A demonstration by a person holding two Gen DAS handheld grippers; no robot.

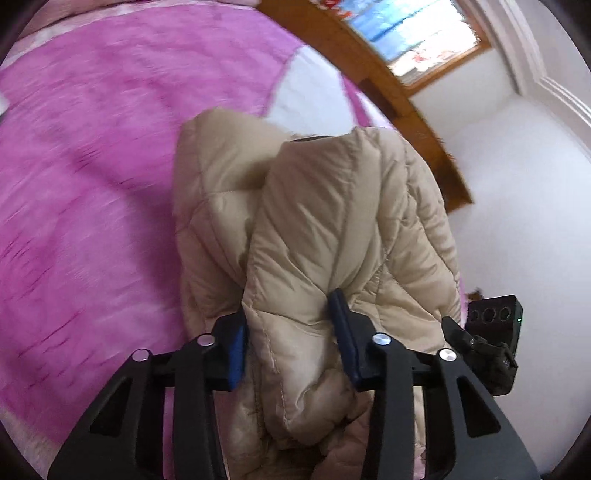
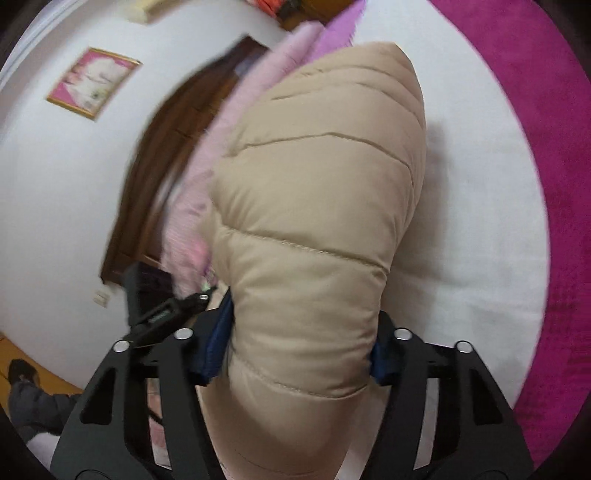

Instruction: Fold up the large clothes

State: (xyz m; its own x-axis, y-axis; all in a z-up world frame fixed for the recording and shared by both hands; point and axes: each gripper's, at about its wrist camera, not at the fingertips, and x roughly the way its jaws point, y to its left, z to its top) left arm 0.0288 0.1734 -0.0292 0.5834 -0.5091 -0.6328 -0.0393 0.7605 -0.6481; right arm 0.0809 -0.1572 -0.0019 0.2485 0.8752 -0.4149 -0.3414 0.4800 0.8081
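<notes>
While both views carry some motion blur, the beige quilted puffer jacket (image 1: pixel 332 229) fills the middle of each. The left gripper (image 1: pixel 291 332) is clamped on a thick fold of the padded fabric, its 2 blue-padded fingers (image 1: pixel 343 325) pressing into the jacket from either side. From this grip the jacket hangs forward in 2 puffy lobes, above a pink-purple fleece blanket (image 1: pixel 92 166) that covers the bed. A wooden headboard (image 1: pixel 399 99) curves across the upper right, with a framed picture (image 1: pixel 413 33) on the white wall (image 1: pixel 517 203) behind it. At the right edge, part of the other black gripper unit (image 1: pixel 491 332) shows just beside the jacket.

The right gripper (image 2: pixel 301 332) likewise pinches the jacket (image 2: pixel 317 206), a rounded, horizontally stitched bulge of it squeezed between the blue pads (image 2: pixel 218 332). Beneath the jacket lies a white patch of the bed cover (image 2: pixel 480 229) bordered by a magenta band (image 2: pixel 565 184). To the left are a pale pink cloth (image 2: pixel 192 206), a dark wooden door (image 2: pixel 162 166) and a pink framed picture (image 2: pixel 92 83) on the wall.
</notes>
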